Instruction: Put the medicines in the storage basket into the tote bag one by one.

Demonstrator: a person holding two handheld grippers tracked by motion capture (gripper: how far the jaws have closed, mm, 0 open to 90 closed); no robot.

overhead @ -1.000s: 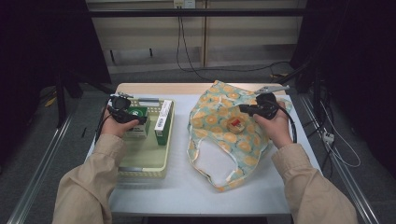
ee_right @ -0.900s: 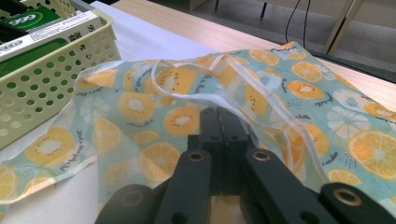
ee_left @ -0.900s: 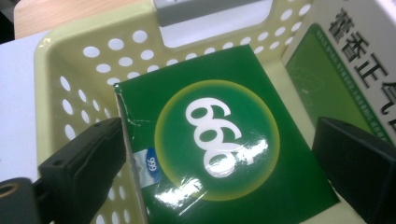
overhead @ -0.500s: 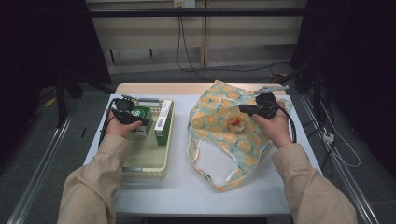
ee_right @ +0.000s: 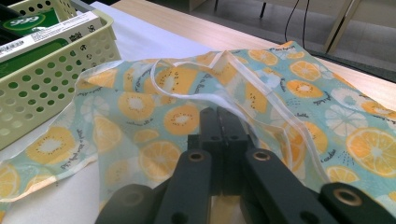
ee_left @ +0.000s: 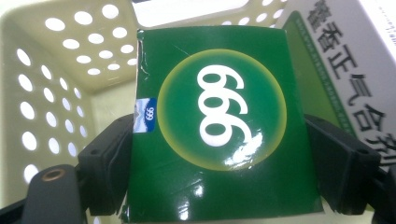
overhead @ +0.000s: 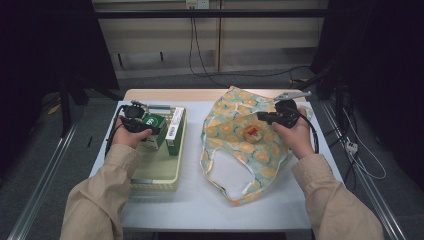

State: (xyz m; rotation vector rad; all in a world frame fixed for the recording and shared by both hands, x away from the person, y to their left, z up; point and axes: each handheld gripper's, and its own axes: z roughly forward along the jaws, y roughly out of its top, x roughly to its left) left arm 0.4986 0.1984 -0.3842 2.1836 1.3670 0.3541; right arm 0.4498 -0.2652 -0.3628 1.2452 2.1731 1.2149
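We pinch the green box [ee_left: 219, 135] in our left tool [overhead: 141, 125] to lift it from the basket [overhead: 155, 175], while our right tool [ee_right: 224, 135], pressed together on the bag [overhead: 235, 125], holds its mouth up.

From above, the left hand [overhead: 131, 136] covers most of the left gripper [overhead: 137, 122], so its jaws are hidden. In the left gripper view the green box [ee_left: 219, 126] hides the basket [ee_left: 56, 70] floor, and the white carton [ee_left: 355, 70] runs off the right edge.

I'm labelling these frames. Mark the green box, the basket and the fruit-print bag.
green box [ee_left: 219, 140], left gripper view, on its front face.
basket [overhead: 155, 172], high view, on its bare floor.
fruit-print bag [overhead: 235, 112], high view, on the cloth.
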